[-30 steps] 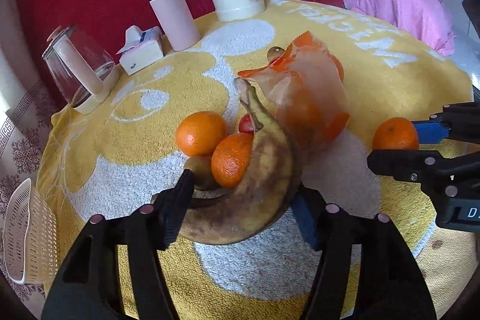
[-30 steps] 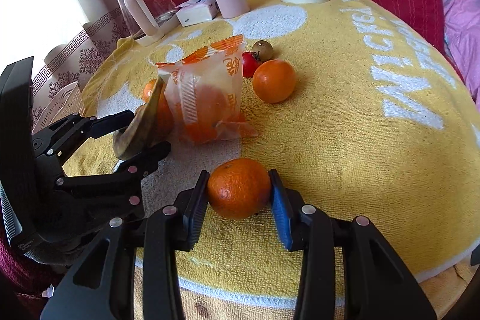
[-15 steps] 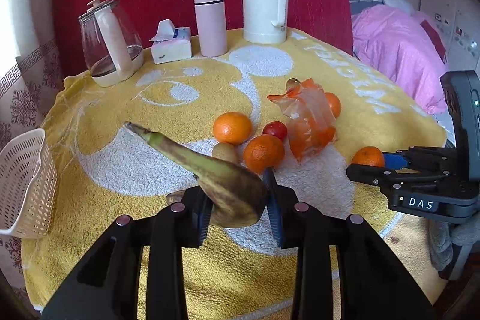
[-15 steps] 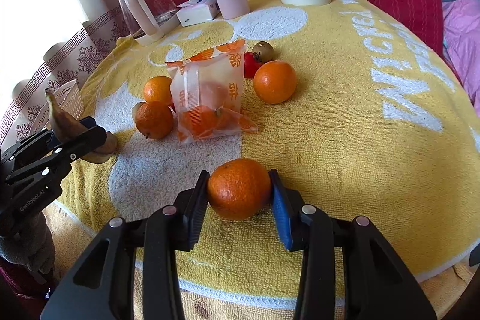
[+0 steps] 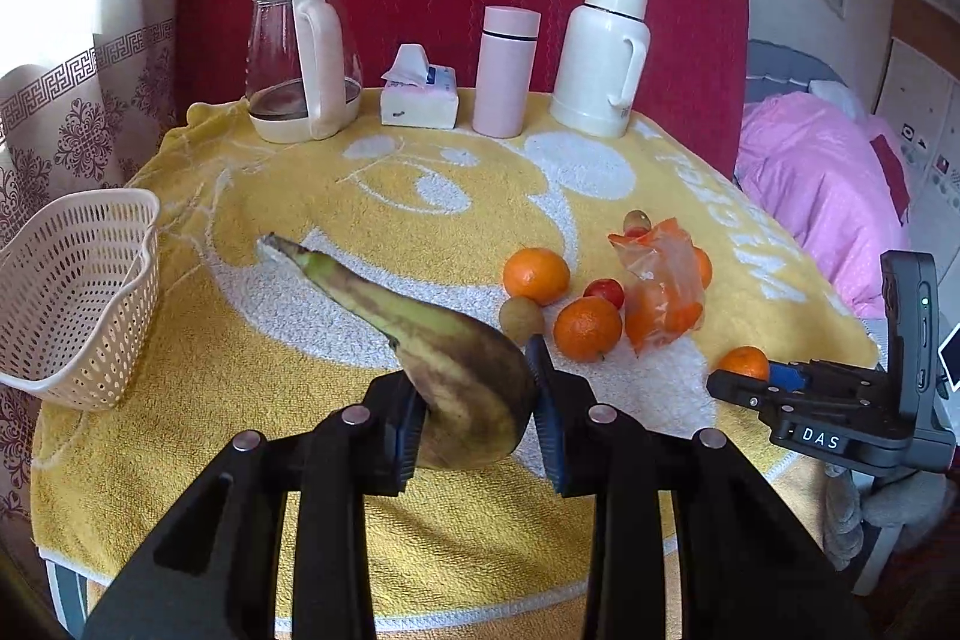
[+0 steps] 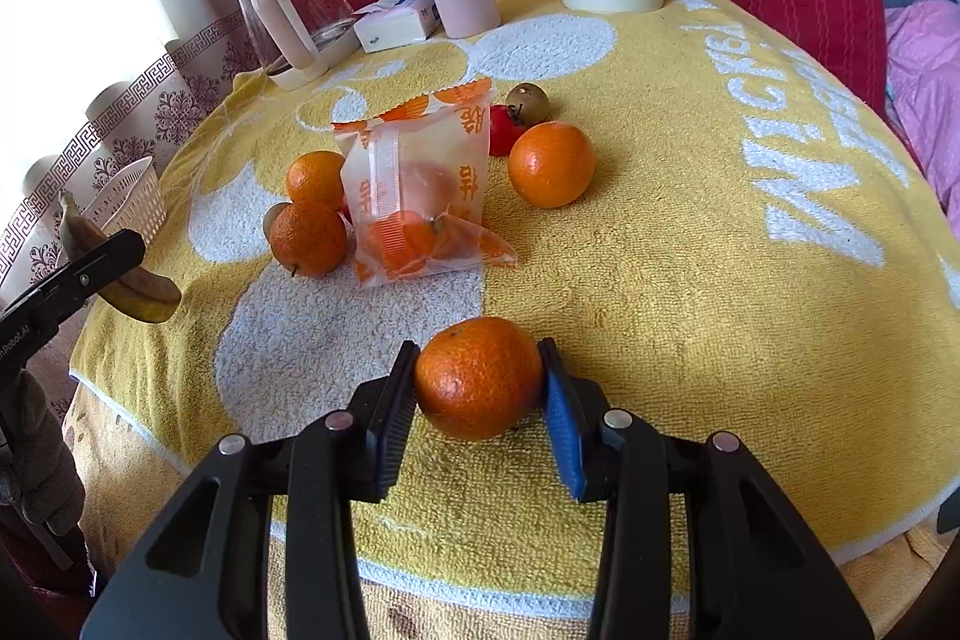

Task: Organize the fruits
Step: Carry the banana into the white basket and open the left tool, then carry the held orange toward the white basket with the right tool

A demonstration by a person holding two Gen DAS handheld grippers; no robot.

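Pinching a spotted banana [image 5: 462, 370] above the yellow towel [image 5: 336, 196] with its stem aimed at the white basket [image 5: 72, 304] on the left, the left gripper [image 5: 477, 418] is clamped, while the right gripper [image 6: 480, 394] squeezes an orange [image 6: 478, 377] resting near the front edge.

Table under yellow towel [image 5: 372, 160] (bear print): kettle [image 5: 300, 58], thermos [image 5: 606, 52], oranges [image 6: 549, 163], basket [image 5: 72, 292].
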